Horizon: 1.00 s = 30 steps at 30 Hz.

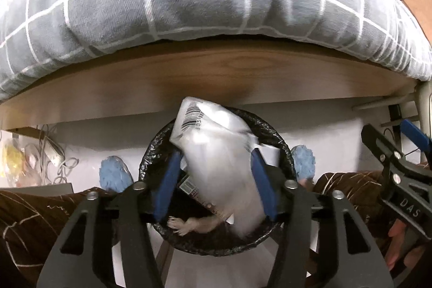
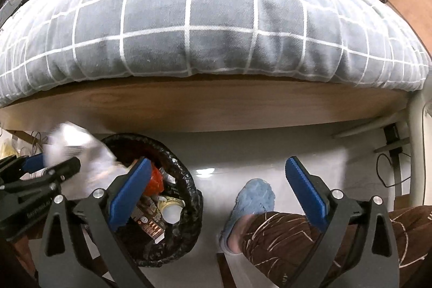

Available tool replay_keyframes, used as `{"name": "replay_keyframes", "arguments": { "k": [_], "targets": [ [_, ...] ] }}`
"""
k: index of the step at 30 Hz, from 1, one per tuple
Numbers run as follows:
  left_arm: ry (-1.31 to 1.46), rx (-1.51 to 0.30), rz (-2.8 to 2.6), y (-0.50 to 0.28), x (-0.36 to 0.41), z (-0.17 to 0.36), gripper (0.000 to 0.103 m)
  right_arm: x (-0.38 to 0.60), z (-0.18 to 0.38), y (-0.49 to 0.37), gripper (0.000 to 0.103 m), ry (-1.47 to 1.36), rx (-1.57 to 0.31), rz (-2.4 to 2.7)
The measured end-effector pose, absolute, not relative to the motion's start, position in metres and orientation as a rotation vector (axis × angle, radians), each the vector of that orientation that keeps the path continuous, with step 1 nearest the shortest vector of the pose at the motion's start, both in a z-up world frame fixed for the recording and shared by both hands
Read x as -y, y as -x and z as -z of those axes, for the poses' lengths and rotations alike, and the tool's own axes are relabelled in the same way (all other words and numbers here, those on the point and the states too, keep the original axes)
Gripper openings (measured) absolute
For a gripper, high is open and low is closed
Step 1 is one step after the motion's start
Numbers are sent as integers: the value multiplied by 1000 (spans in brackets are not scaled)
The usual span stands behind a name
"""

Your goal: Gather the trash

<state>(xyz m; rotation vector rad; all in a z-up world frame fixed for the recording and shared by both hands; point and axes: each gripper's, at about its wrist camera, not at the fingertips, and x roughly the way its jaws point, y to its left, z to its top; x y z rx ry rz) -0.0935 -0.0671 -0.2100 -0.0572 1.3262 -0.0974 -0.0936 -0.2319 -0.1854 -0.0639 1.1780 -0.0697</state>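
**Cloth, wood grain and crinkled plastic**

Beyond the left gripper [image 1: 216,180], whose fingers are matt black with ribbed blue pads [image 1: 168,185], a glossy white plastic bag [image 1: 216,153] blurs over the bin liner [image 1: 272,131] of crinkled, shiny black film. Above lies a soft woven quilt [image 2: 216,18] on a smooth wood-grain bed rail [image 2: 205,104]. Fuzzy blue slippers [image 2: 256,193] rest on the glossy pale floor [image 2: 243,147].

Straight below my left claw [image 1: 216,177] the bin [image 1: 280,150] mouth is blocked by a white plastic bag [image 1: 218,150] between my pads. At twelve o'clock the bed's wooden rail [image 1: 205,77] and grey checked quilt [image 1: 189,4] wall me in. My right claw [image 2: 218,193] hangs wide over bare white floor [image 2: 243,150]; a blue slipper [image 2: 253,196] and leg sit at six o'clock, the bin at nine.
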Motion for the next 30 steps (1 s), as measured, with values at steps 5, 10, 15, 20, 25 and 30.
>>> {"name": "replay_keyframes", "arguments": {
  "k": [5, 10, 15, 20, 25, 30],
  "targets": [
    [36, -1294, 75, 94, 65, 199, 73, 230, 171, 94, 95, 59, -1149, 72],
    [11, -1212, 26, 97, 59, 178, 88, 223, 152, 95, 95, 60, -1102, 57],
    [40, -1151, -2, 102, 47, 152, 95, 211, 126, 99, 95, 58, -1041, 23],
    [65, -1046, -14, 120, 41, 96, 97, 202, 76, 116, 95, 57, -960, -13],
    [87, -973, -33, 144, 30, 48, 97, 201, 30, 133, 95, 38, -899, -14],
    [77, -925, -22, 167, 26, 6, 97, 202, -16, 154, 95, 31, -840, -22]
  ]
}}
